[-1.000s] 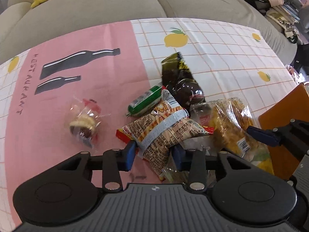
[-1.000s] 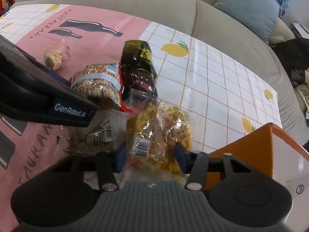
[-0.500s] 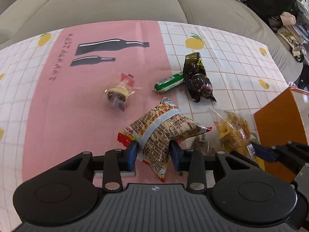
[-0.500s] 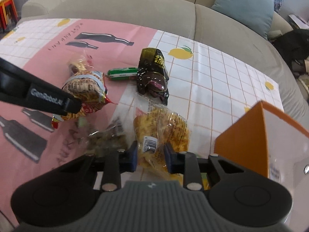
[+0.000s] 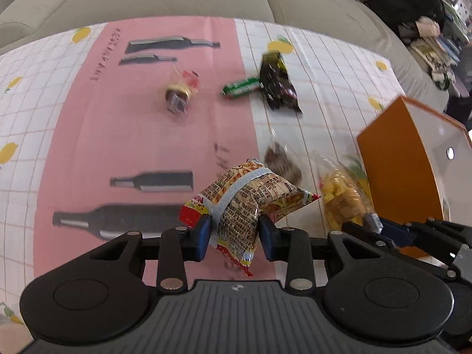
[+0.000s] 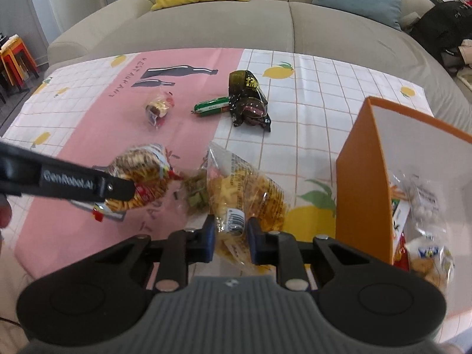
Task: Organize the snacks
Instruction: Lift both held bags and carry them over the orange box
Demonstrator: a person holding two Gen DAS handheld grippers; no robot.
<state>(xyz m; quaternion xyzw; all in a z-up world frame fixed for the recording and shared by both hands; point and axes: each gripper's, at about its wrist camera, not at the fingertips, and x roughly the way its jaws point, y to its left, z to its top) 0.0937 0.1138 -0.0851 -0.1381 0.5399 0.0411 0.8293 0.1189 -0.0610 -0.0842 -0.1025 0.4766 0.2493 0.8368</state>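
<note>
Two snack bags lifted near the orange box

The left hand-held gripper [image 5: 233,231] is clamped on the printed snack pack [image 5: 244,200], the right hand-held gripper [image 6: 230,237] on the yellow chip bag [image 6: 247,197], both above the worktop [image 6: 309,124] beside the orange box [image 6: 360,183]; light, crinkly and crushable, they seem best pinched at an end seam.

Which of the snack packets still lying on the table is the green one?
The slim green sausage-shaped stick, lying on its side against the dark brown packet. The small clear-wrapped cake lies apart, further left.
</note>
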